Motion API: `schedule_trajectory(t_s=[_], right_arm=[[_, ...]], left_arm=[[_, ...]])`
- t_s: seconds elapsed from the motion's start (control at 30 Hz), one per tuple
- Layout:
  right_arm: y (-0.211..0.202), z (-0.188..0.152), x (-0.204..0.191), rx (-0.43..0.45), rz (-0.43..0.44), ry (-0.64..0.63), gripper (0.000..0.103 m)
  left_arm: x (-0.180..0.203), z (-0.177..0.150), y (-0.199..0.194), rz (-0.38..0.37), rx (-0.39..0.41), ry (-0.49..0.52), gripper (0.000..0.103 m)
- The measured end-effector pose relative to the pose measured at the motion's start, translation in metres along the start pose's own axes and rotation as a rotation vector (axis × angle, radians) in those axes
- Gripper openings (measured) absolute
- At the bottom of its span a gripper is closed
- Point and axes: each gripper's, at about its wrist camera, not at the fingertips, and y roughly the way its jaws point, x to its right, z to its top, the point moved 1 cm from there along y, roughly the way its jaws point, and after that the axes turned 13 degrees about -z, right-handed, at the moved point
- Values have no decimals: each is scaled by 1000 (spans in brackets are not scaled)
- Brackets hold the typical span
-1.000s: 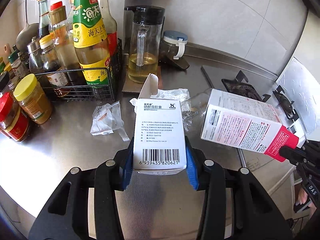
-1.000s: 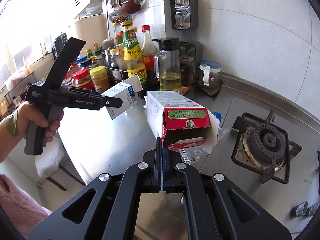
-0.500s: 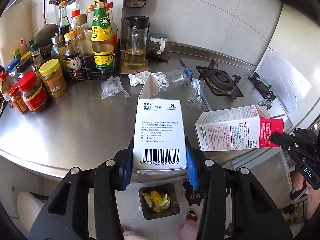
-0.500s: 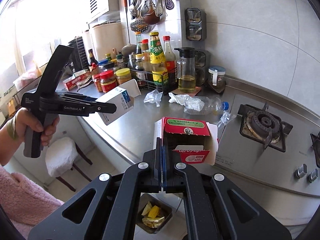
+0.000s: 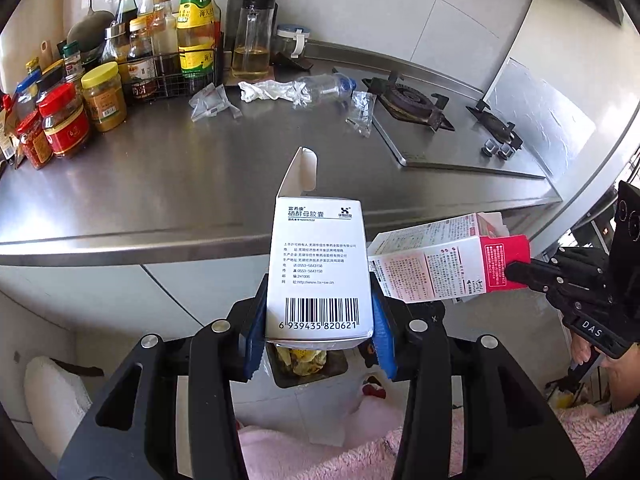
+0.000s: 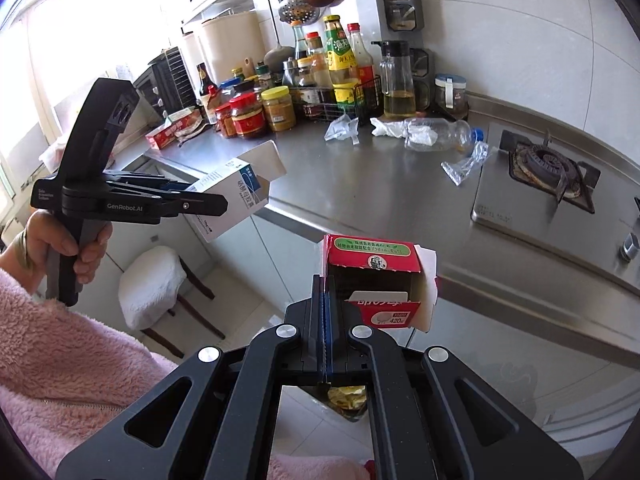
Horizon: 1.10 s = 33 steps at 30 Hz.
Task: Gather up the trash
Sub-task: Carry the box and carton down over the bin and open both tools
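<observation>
White carton: a white cardboard medicine box with a barcode and an open top flap is pinched across its side walls by the left tongs, low centre of the left wrist view.
Red carton: a red-and-white cardboard carton with its end open is held by one thin wall, on which the right tongs are pressed together, centre of the right wrist view.
Bin: a dark floor bin with yellow scraps is seen directly under the white box, partly hidden by it.
Handling: both cartons are judged light, hollow and easily crushed; a grip across flat walls is judged secure, while the single-wall pinch lets the red carton swing.
Left on table: a clear crushed plastic bottle, a crumpled white tissue and two clear wrappers lie on the steel table, upper half of the frame, well apart from both tongs.
Change: compared with half a second ago, both cartons have been drawn back off the table edge and now hang over the bin, which looks larger.
Judgement: release into the bin appears due next.
</observation>
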Motion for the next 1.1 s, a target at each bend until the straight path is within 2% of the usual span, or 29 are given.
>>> schedule_trajectory(t_s=[0.3,0.63,0.83,1.1], right_arm=[[61,-47,-8,-172,11,54,2],[140,-104,-11,-364,-27,144,2],[187,-139,-16,-457,-56,131,2],[241,-170,-15,-553,-53,161,2]], left_arm=[[-28,-43,52,-2,-148,-72,42],[-71,-83,140,-14,-307,-170,42],[-83,-101,199,-30,-380,-177,42],[-111,-113,258,-45,-443,-275,42]])
